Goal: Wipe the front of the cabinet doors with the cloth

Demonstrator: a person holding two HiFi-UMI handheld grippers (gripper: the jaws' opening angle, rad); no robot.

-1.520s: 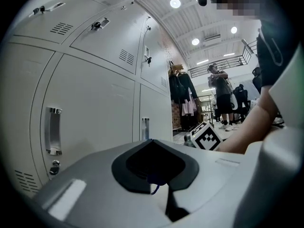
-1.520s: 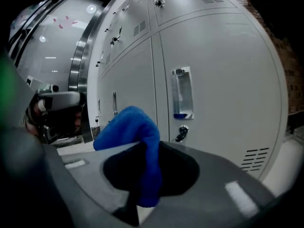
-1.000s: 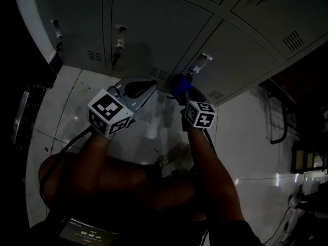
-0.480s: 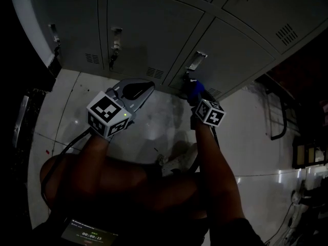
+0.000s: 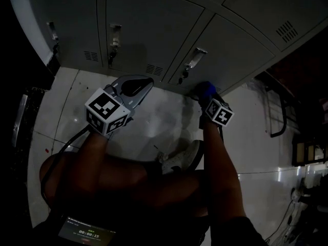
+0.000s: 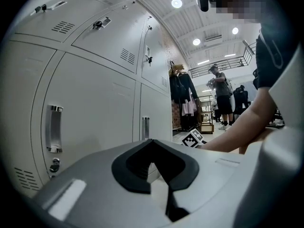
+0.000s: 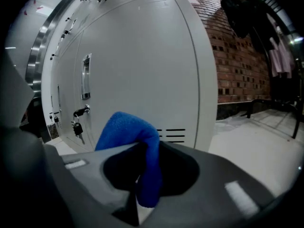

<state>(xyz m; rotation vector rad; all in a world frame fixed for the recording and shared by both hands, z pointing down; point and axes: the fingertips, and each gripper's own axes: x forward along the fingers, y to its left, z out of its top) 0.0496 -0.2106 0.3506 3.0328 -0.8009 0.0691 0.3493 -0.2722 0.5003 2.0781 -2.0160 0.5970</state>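
Grey cabinet doors with handles and vent slots fill the top of the head view. A blue cloth is pinched in my right gripper, which is low against the bottom of the right-hand door, just right of its handle. In the right gripper view the cloth bulges up out of the shut jaws in front of a door with a padlock. My left gripper hangs off the doors over the floor, shut and empty, as the left gripper view confirms.
White floor tiles lie below the cabinet. The person's legs and a shoe are under the grippers. A dark metal frame stands at the right. People and hanging clothes stand far down the aisle by a brick wall.
My right gripper has carried the blue cloth to the right along the bottom of the doors, from left of the handle to right of it. The left gripper has barely shifted.
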